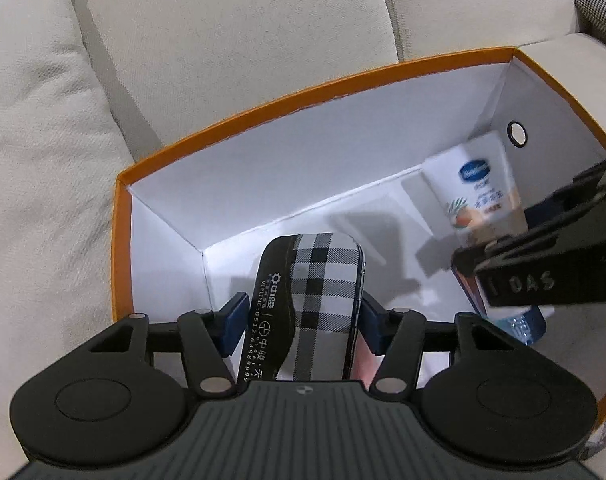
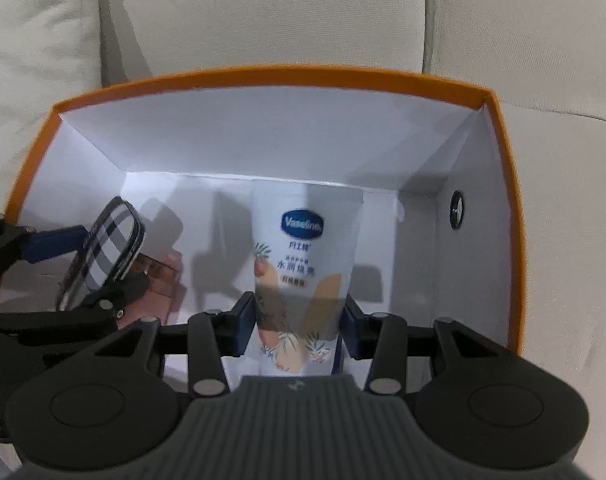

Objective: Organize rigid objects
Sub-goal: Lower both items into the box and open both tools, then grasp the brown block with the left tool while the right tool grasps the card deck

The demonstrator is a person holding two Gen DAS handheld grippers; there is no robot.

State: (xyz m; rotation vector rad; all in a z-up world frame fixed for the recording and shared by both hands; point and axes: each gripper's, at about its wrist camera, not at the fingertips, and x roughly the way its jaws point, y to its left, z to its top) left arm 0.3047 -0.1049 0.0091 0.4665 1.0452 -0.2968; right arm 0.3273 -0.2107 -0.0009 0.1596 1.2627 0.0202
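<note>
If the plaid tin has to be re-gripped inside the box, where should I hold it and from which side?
Grip the plaid tin across its two long narrow edges, near mid-length, coming down from the open top of the orange box. The left gripper already pinches it that way: the edges are flat and parallel, and the box walls block any sideways approach.

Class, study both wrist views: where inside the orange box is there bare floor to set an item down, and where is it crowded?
Bare white floor lies mid-box, between the plaid case and the Vaseline tube, and along the far wall of the orange box. Another patch borders the wall with the round hole. The near side is crowded by the left gripper and right gripper.
</note>
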